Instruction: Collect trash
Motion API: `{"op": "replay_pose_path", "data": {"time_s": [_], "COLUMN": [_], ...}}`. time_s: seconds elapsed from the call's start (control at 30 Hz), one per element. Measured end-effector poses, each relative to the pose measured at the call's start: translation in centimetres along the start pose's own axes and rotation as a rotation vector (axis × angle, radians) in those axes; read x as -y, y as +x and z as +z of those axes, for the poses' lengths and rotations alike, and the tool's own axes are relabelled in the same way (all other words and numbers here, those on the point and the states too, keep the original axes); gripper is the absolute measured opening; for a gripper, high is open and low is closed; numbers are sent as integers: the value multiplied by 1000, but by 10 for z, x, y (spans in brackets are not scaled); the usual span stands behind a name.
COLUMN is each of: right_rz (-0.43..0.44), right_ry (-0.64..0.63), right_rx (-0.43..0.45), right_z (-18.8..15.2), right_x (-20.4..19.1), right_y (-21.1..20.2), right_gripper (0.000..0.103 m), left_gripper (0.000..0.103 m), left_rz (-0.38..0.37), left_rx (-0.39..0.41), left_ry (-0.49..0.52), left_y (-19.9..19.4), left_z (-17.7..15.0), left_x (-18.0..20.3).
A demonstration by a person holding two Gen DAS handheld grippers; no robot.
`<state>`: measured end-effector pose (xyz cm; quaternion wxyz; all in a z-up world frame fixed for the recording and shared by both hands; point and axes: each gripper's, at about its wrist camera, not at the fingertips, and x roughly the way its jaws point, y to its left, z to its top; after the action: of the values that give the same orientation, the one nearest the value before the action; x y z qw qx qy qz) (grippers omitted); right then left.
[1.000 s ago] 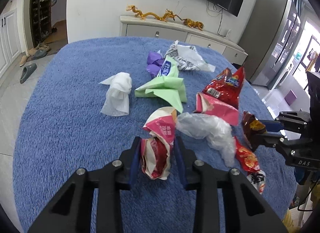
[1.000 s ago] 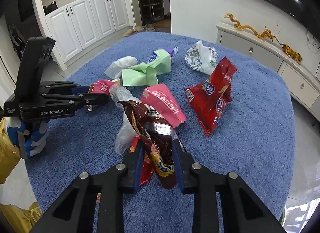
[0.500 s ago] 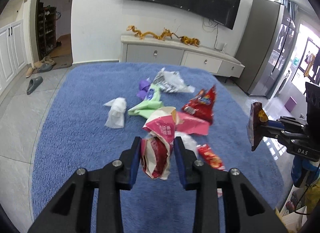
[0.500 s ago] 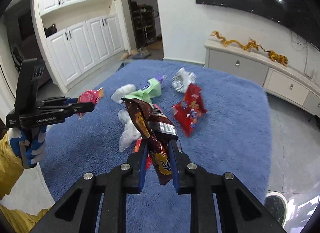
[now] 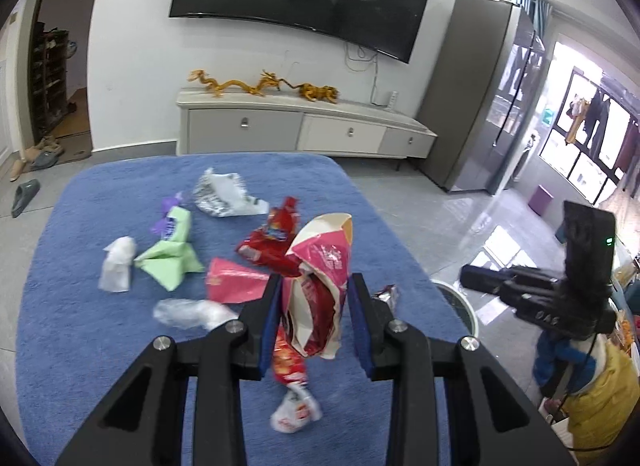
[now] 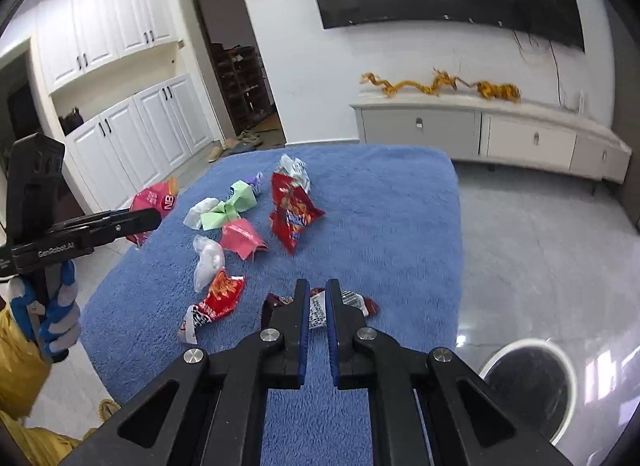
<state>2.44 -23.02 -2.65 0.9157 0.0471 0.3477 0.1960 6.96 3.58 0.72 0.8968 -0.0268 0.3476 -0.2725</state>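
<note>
1. Trash lay scattered over the blue rug (image 5: 60, 306). In the left wrist view, from left to right, it was a white tissue (image 5: 116, 266), a green wrapper (image 5: 170, 262), a clear plastic scrap (image 5: 188, 312), a pink wrapper (image 5: 232, 280) and a red chip bag (image 5: 272, 242).
2. The left hand-held gripper (image 5: 315, 280) clamped a crumpled pink-and-white wrapper (image 5: 320, 258) between its pads, lifted clear of the rug. A small red packet (image 5: 288, 366) lay on the rug beneath it.
3. A dark foil wrapper (image 6: 360, 304) lay near the rug's right edge. It sat just beyond and under the fingertips of the right hand-held gripper (image 6: 318, 286).
4. The right hand-held gripper was closed to a narrow slit, with nothing visibly pinched in it.
5. A white-rimmed round bin (image 6: 560, 350) stood on the floor, to the right of the rug.
6. Only the right wrist view showed the blue-gloved hand (image 6: 60, 306) holding the left hand-held gripper out past the rug's left edge. It also showed most of the bin's opening, while the left wrist view caught only a slice of the rim.
</note>
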Motion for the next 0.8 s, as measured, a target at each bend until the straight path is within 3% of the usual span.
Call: {"op": "replay_pose_path", "data": {"time_s": [0.13,0.17,0.23,0.27,0.3,0.53,0.67,0.8], "right_rz": [30,42,56,59,63,133,118,81], "right_ry": [54,69,99,111,123,282,368,391], "right_rx": [-25,-31,-54,-59,-62,-157,-181,-206], "right_z": [-7,-10,-12,-13,-14,-19,-20,-16], "right_x": [11,12,13,14,14,23,32,36], "right_y": [12,16,27,31,35,75,84,94], "right_gripper": [8,13,40,59,62,65,74,74], "left_gripper": [31,31,31,31,31,31,31,31], "left_rz": [1,4,10,11,11,5,4,2], "left_rx": [-10,-11,-12,-12,-13,-9,-3,10], "left_ry": [5,3,-6,-12,-17,-60,-85,-114], "left_y": [7,8,11,12,13,17,15,13], "left_z": [0,0,0,0,0,-4,-8,-10], "left_x": [6,4,-1,-4,-7,-34,-51,-65]}}
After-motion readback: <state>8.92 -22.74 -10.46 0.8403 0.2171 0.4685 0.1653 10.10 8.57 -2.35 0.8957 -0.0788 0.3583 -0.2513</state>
